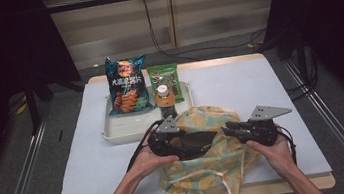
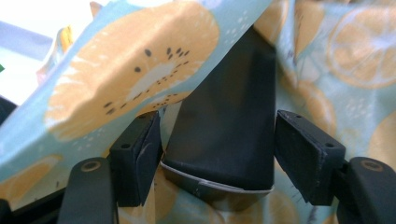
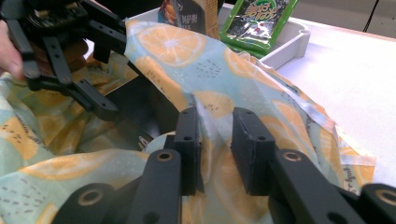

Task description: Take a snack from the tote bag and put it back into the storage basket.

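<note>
A cloth bag [image 1: 209,167] printed with orange slices lies at the table's front, its mouth facing the tray. A black flat item [image 1: 197,143] sits in the mouth. My left gripper [image 1: 189,145] reaches in from the left. In the left gripper view its pads [image 2: 140,158] stand just off either side of the black item [image 2: 229,121], open, with the bag's cloth [image 2: 135,70] draped over the left jaw. My right gripper [image 1: 226,130] is at the bag's right rim. Its jaws [image 3: 217,140] are open a little, a fold of cloth [image 3: 205,107] standing between them. Opposite it I see the left gripper [image 3: 109,70].
A white tray [image 1: 114,132] behind the bag holds a blue crisp packet [image 1: 128,85], a green snack packet [image 1: 164,80] and a bottle [image 1: 165,100] with an orange cap. The bottle stands close to the bag's far edge. Both forearms come in from the front edge.
</note>
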The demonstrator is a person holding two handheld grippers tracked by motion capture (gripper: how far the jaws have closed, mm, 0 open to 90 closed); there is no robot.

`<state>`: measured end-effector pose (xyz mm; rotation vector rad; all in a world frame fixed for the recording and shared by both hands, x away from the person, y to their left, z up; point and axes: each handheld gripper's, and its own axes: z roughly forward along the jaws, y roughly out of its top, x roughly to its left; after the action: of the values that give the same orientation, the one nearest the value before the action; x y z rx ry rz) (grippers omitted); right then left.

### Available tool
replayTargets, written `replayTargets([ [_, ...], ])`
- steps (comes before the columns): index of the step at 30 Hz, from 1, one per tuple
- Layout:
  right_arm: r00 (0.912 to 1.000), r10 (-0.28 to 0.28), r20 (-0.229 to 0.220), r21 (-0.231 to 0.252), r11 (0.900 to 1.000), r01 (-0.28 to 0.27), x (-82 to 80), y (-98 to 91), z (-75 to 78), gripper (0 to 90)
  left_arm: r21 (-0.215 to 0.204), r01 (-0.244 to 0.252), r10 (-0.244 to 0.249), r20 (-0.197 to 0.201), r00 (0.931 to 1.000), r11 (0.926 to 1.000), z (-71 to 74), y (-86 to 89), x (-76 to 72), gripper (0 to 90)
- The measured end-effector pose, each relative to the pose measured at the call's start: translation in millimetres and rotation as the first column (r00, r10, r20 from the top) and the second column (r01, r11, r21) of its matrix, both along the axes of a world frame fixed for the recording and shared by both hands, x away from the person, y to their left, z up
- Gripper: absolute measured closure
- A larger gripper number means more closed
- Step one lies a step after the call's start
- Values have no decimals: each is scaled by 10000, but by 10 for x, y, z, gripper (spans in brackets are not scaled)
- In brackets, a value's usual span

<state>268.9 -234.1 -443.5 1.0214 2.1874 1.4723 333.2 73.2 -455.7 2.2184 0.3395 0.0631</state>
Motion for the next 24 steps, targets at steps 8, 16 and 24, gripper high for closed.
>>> replayTargets([
  [8, 10000, -31, -52, -18, 10000, 31, -7, -19, -24, 685, 125, 269, -272, 216, 9994, 9996, -82, -54, -16, 346],
  [16, 10000, -19, -40, -12, 10000, 19, -13, -18, -20, 667, 404, 343, -355, 281, 9990, 9986, -62, -116, -104, 384],
  [24, 10000, 6, -60, -7, 10000, -6, -8, -16, -26, 663, 667, 362, -387, 371, 9986, 9971, -135, -231, -146, 357],
])
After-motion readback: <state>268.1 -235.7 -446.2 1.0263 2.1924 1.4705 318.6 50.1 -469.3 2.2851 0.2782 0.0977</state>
